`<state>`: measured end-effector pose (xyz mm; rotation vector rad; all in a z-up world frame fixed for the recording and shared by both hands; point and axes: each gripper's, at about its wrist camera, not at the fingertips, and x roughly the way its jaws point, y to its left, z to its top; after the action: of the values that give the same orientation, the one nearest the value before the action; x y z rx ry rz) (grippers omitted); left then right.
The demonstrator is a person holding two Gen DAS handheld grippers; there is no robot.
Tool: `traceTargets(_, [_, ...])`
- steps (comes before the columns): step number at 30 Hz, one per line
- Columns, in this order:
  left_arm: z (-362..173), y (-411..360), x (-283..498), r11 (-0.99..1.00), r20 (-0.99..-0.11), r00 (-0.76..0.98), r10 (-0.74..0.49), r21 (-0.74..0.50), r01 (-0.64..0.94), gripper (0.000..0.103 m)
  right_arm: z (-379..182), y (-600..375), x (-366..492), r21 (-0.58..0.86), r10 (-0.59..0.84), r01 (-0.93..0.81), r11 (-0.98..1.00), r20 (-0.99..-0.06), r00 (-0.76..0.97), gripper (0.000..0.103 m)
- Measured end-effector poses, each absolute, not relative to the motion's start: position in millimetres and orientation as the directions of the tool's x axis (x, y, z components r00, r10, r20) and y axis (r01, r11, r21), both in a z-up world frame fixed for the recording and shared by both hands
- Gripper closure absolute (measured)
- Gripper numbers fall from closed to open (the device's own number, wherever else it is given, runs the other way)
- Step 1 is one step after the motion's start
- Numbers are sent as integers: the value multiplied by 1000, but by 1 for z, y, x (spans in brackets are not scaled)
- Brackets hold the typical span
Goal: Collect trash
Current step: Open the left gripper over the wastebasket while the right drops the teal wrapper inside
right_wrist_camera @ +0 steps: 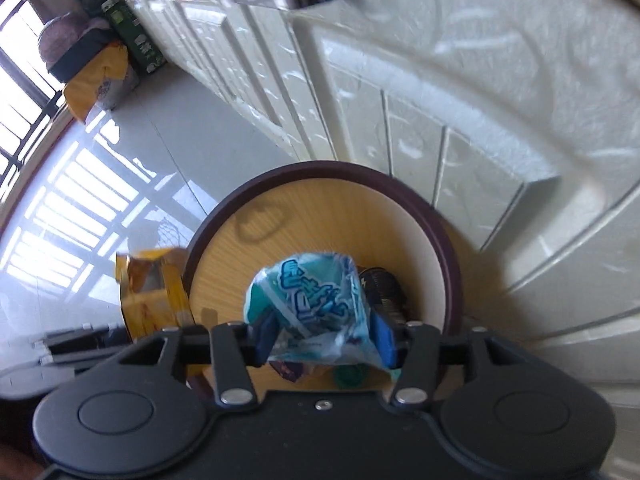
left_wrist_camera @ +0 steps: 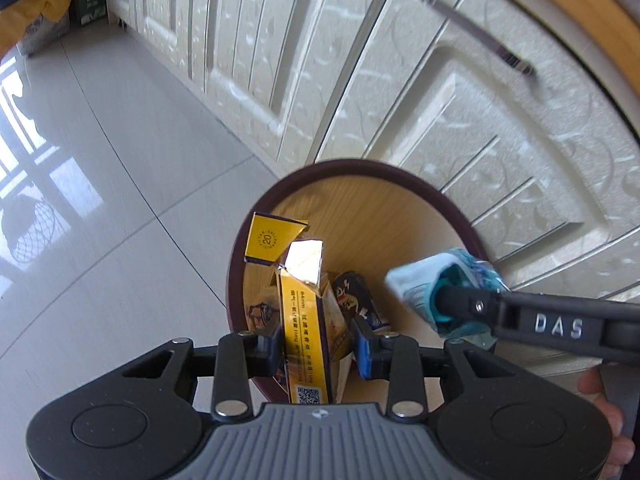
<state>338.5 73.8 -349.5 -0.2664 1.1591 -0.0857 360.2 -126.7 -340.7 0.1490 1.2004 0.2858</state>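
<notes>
Yellow cardboard pack (left_wrist_camera: 306, 320), lid flapped open, is pinched in my left gripper (left_wrist_camera: 316, 340) over the bin (left_wrist_camera: 452, 208): light, crushable, so I grip its flat sides. My right gripper (right_wrist_camera: 324, 336) pinches a crinkly blue wrapper (right_wrist_camera: 308, 300), limp and slippery.

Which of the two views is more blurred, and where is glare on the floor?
Right wrist view: more blurred; the cabinet doors and the blue wrapper are smeared, and window light glares on the floor tiles at left. Left wrist view: sharper; the yellow cigarette box shows readable print, glare only at the left edge.
</notes>
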Motion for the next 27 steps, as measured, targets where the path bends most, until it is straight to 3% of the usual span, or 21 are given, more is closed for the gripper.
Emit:
traceTargets(5, [-358, 69, 345, 960, -901, 371, -222, -269, -77, 67, -344, -138, 367, 274, 289, -91, 957, -900, 327, 44])
traceTargets(15, [-369, 42, 350, 936, -899, 304, -316, -347, -51, 65, -343, -148, 370, 219, 235, -86, 972, -927, 292, 43])
traceTargets(18, [-376, 32, 355, 932, -903, 257, -344, -362, -25, 56, -340, -152, 370, 228, 240, -72, 971, -928, 287, 43])
traceTargets(20, [-380, 28, 354, 942, -918, 229, -324, -336, -16, 41, -339, -154, 369, 225, 236, -72, 972, -929, 286, 42])
traceTargets(27, [-381, 35, 351, 969, -952, 188, -242, -246, 0, 35, -345, -157, 364, 190, 203, -75, 979, -945, 258, 42])
